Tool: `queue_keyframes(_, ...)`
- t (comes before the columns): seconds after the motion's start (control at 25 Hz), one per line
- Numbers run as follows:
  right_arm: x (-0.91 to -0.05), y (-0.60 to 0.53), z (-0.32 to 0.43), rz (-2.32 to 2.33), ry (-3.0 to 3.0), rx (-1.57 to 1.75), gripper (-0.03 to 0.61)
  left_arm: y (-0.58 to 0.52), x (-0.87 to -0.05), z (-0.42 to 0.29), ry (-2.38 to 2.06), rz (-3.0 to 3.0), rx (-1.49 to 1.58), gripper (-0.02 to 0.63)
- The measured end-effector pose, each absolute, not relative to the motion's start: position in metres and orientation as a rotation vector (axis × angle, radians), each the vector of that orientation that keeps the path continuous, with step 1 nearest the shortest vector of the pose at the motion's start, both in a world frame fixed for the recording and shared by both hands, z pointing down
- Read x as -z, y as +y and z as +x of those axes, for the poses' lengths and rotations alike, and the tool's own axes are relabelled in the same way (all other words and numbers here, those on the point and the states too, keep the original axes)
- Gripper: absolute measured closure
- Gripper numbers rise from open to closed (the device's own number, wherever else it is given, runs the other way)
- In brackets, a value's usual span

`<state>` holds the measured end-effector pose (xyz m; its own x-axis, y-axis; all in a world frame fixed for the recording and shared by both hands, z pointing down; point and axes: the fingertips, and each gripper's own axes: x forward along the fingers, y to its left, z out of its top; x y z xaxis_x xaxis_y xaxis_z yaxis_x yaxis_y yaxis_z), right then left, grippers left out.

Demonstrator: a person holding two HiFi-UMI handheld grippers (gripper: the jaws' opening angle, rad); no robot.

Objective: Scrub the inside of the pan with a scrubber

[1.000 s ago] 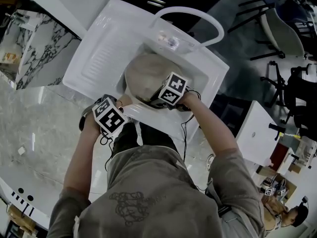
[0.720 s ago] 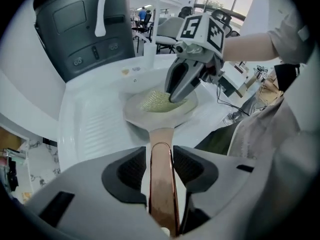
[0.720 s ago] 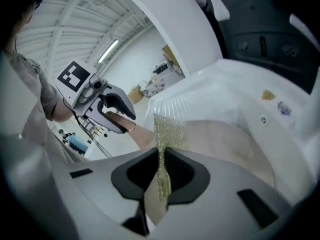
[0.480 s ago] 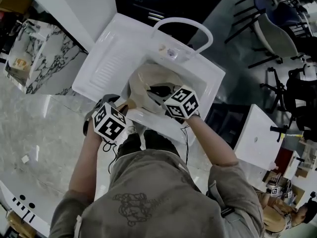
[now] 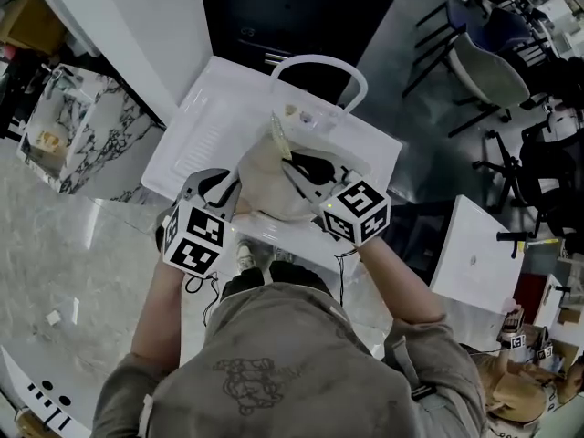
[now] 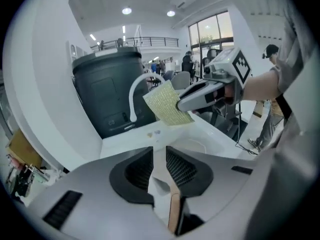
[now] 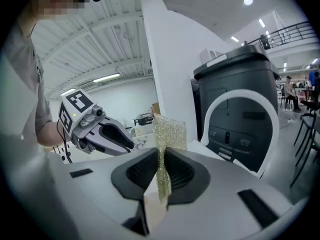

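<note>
thin mesh scrubber [image 7: 169,133] in r tongs [image 7: 161,166]

We're seeing a glittery yellow-gold mesh scrubber [image 7: 169,134] at frame centre, the right gripper [image 7: 161,159] light grey with black ribbing, a beige pan [image 5: 260,190], white sink [image 5: 203,128], and grey-veined marble counter [image 5: 64,245] lower left in the head view.
</note>
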<state>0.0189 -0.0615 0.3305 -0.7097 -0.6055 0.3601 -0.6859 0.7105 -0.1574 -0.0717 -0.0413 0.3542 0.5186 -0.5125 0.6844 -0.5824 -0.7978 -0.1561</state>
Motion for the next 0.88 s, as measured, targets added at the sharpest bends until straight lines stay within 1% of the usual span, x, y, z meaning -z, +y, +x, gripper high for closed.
queue_keyframes(0.32,-0.251,-0.047,0.033,1.188,-2.659,-0.115,0.518,-0.053,-0.266,-0.058,-1.168,2.856,-0.771,0.552)
queue_keyframes(0.64,-0.174,-0.020,0.044,1.328,-2.716,0.150,0.518,-0.050,-0.201,-0.054,-1.309,2.979,-0.553,0.569)
queue_keyframes(0.88,-0.134,-0.002,0.061,1.485,-2.724,0.298,0.517,-0.048,-0.177,-0.056,-1.411,3.021,-0.447,0.574)
